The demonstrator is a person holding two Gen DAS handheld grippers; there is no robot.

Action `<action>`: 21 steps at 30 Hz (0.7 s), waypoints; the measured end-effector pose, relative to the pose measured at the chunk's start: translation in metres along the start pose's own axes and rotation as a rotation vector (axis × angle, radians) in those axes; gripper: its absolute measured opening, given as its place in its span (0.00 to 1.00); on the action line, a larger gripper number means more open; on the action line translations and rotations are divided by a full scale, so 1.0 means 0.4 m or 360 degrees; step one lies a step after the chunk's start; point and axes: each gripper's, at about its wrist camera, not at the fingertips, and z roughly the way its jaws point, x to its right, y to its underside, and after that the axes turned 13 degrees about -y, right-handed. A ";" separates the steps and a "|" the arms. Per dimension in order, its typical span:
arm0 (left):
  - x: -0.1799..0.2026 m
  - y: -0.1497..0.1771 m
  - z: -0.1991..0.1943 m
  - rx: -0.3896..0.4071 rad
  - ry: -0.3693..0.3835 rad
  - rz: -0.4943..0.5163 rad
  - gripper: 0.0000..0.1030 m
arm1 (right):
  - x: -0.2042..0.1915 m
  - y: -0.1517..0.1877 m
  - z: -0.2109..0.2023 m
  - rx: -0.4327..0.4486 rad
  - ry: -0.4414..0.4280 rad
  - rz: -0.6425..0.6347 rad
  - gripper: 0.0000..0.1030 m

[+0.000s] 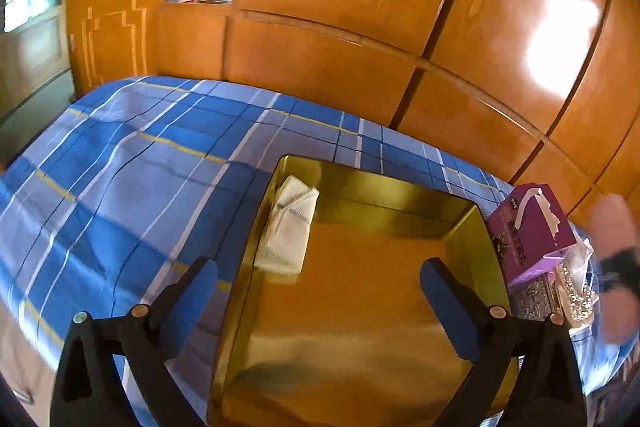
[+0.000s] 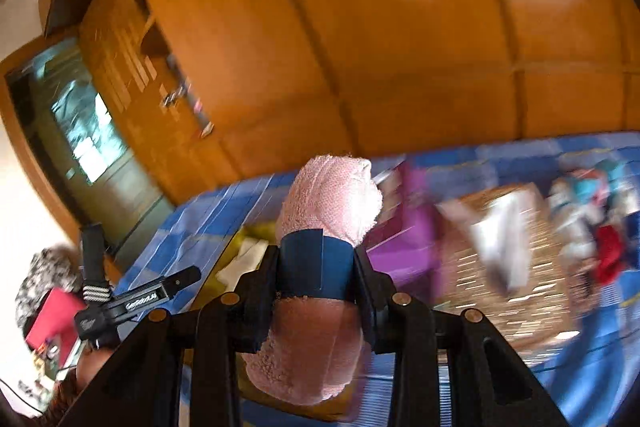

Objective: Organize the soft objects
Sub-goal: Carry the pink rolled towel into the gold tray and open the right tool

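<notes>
- The left tongs (image 1: 318,301) stood wide apart and held nothing; their 2 blue pads (image 1: 196,303) hung over the near part of a gold tray (image 1: 360,327)
- The gold tray lay on a bed with a blue checked sheet (image 1: 120,167), and its shiny bottom reflected the orange wood of the wardrobe (image 1: 360,7) behind the bed
- A folded white towel (image 1: 290,229) lay inside the tray, against its far left wall
- A purple tissue box (image 1: 530,227) stood just beside the right edge of the tray, and a woven basket (image 2: 500,267) stood near it, further to the right
- The right tongs (image 2: 316,267) were clamped on a rolled pink towel (image 2: 332,199); the roll stuck out above and below the blue pads
- The pink towel was held in the air above the bed, over the near end of the tray, as far as the blurred right wrist view showed
- Some colourful soft things (image 2: 592,219) lay on the sheet to the right of the basket, too blurred to name
</notes>
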 end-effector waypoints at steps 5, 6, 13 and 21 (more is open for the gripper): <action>-0.024 0.039 -0.036 0.0018 -0.0050 -0.0037 1.00 | -0.026 0.014 0.191 -0.0253 -0.0084 0.0048 0.34; -0.030 0.044 -0.038 0.0013 -0.0062 -0.0044 1.00 | -0.030 0.017 0.223 -0.0290 -0.0090 0.0057 0.34; -0.090 0.074 -0.035 -0.0102 -0.0053 -0.0139 1.00 | -0.020 0.019 0.451 -0.0522 -0.0037 0.0090 0.34; -0.137 0.079 -0.040 -0.0131 -0.0048 -0.0222 1.00 | 0.011 0.015 0.609 -0.0575 0.0076 0.0195 0.34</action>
